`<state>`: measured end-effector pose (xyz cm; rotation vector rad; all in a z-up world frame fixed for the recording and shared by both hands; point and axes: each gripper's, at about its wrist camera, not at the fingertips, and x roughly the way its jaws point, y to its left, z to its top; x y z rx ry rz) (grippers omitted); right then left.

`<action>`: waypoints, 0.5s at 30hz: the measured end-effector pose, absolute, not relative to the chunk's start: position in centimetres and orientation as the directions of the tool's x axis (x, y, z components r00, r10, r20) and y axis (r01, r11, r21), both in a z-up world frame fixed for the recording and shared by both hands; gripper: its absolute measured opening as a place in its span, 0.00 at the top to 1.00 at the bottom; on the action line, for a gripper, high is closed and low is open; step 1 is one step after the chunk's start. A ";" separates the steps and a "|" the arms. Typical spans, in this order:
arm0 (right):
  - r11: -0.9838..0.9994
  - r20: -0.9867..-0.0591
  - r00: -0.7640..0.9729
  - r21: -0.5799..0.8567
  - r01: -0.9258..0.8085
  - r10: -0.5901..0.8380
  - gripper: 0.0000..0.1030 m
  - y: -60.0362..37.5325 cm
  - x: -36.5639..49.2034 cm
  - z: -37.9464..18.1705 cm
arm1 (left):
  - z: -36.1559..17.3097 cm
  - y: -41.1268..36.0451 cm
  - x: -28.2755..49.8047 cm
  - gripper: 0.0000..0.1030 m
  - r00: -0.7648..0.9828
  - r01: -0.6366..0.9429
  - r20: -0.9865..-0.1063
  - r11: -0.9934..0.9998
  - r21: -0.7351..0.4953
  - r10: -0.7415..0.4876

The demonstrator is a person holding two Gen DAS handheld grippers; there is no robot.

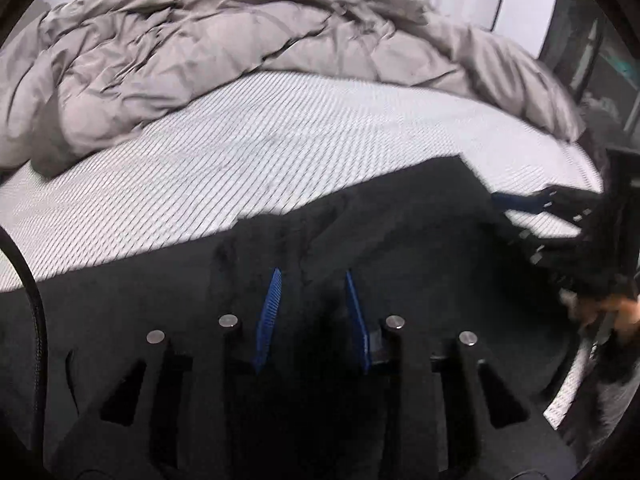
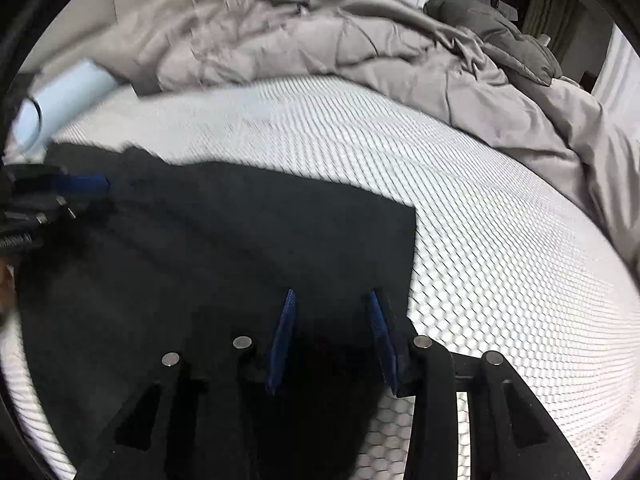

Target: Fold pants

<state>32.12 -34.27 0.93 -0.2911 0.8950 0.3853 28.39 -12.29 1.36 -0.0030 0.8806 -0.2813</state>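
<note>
On the mattress (image 1: 280,136), the pants (image 2: 240,232) lie flat and dark across the lower half of both views. Left gripper (image 1: 312,280) hangs over them, pads parted with black cloth between; whether it grips, cannot tell. Right gripper (image 2: 332,300), lower centre at the pants' edge, the same. Duvet (image 1: 180,52) bunched across the top.

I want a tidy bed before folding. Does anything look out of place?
Yes. The grey quilted duvet lies crumpled in a heap along the far side of the white patterned mattress rather than spread flat. The black pants lie flat on the near part, one corner squared.
</note>
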 end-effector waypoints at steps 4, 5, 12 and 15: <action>0.876 -0.789 0.550 -0.032 -0.482 0.274 0.59 -31.5 33.4 1.0 | 0.5 -13.9 32.0 0.72 0.559 0.228 -0.792 0.964 -0.139 -0.246; 0.870 -0.791 0.539 -0.016 -0.493 0.290 0.59 -30.7 33.9 0.7 | -0.4 -14.1 32.8 0.72 0.552 0.223 -0.797 0.965 -0.140 -0.243; 0.896 -0.840 0.526 -0.128 -0.426 0.131 0.58 -30.6 35.4 -1.4 | -1.8 -11.4 32.0 0.80 0.553 0.223 -0.784 0.957 -0.187 -0.282; 0.913 -0.806 0.592 -0.241 -0.328 0.000 0.53 -32.8 35.1 -1.5 | -1.0 -11.6 30.0 0.80 0.591 0.201 -0.778 0.973 -0.113 -0.212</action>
